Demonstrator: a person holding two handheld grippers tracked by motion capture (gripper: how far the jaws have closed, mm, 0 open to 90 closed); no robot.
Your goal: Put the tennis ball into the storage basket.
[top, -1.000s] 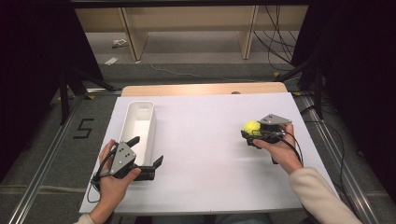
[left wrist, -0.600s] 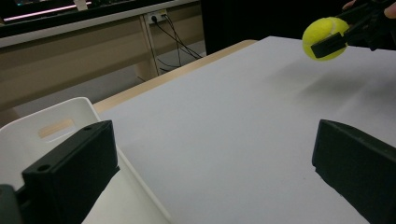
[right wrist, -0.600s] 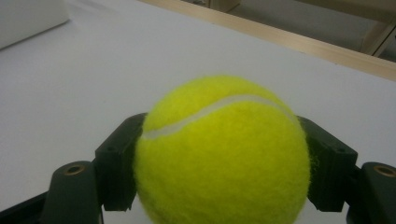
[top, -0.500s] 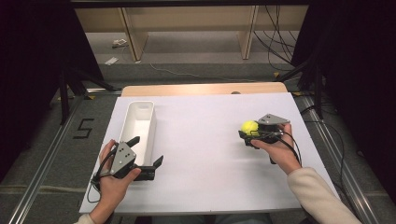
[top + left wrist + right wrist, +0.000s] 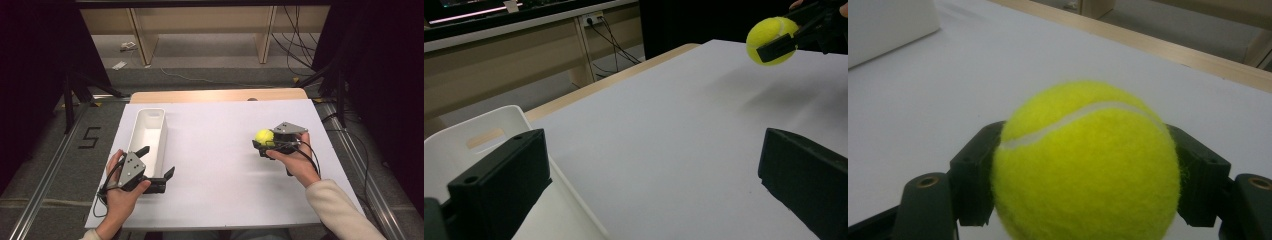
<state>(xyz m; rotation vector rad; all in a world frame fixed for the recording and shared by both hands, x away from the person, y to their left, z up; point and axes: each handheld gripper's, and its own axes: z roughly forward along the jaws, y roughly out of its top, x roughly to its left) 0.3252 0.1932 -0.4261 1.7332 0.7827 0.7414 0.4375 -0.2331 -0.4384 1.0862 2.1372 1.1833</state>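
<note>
**Mia:** Tennis ball [image 5: 1085, 165] first! It is yellow and fuzzy, and the right gripper [image 5: 266, 142] pinches it, one black jaw on each side. From the right gripper's view it is so close that its bottom is cut off at the edge.

**Ben:** Is the ball on the table?

**Mia:** No. It is up in the air over the right part of the white table top [image 5: 220, 150]. In the left gripper view you can see its blurry shadow on the white under it.

**Ben:** What about the other claw?

**Mia:** The left gripper [image 5: 156, 167] sits at the near left of the table. Its jaws are spread wide apart with nothing between them. One jaw is over the near end of the white bin [image 5: 150, 132], the other is out over the bare table.

**Ben:** What is in the bin?

**Mia:** Nothing that I can see. It is long and white, and it lies along the left side. The hand and the gripper hide its near end, so I cannot tell about that bit.

**Ben:** And far away?

**Mia:** A strip of the wooden table [image 5: 215, 95] shows behind the white top. Past that are wooden shelf legs [image 5: 145, 42] and some cables [image 5: 295, 35] on the floor. It is very dark on both sides, so I cannot make out anything there.
</note>
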